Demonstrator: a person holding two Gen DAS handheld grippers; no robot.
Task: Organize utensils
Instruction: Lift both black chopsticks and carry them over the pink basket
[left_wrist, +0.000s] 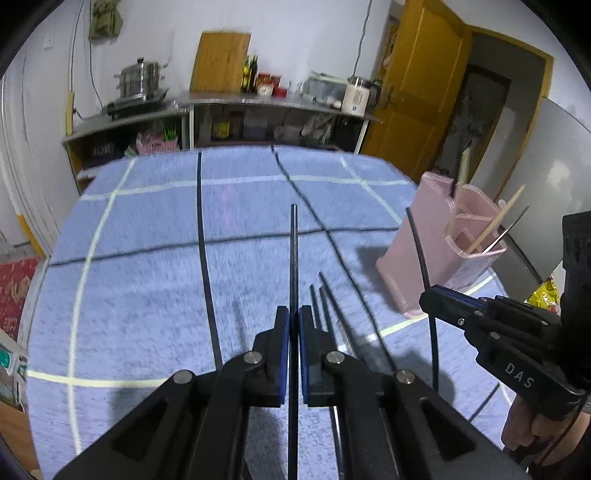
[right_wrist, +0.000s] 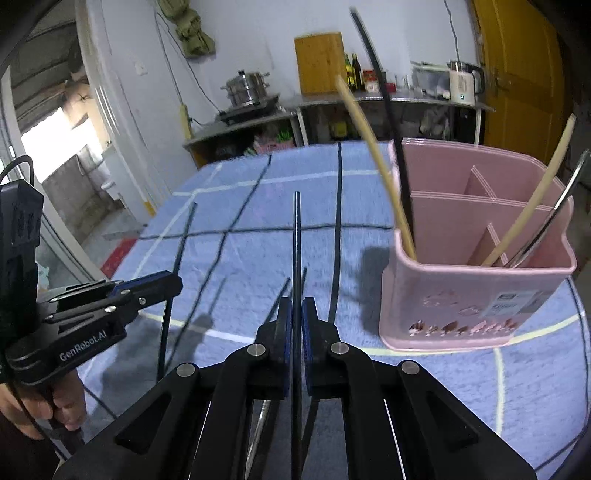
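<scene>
Blue checked cloth (left_wrist: 147, 258) covers the table, with kitchen shelves behind it. Each gripper is closed on one black chopstick: the left gripper (left_wrist: 294, 325) pinches the left black chopstick (left_wrist: 294, 258), the right gripper (right_wrist: 296, 317) the right black chopstick (right_wrist: 296, 240) — both point to 12 o'clock. More chopsticks (left_wrist: 325, 302) lie on the cloth. The pink holder (right_wrist: 461, 295) stands at 2 o'clock and already keeps some sticks. I judge this the carrying step; next each stick must be tipped upright over a compartment and released.
</scene>
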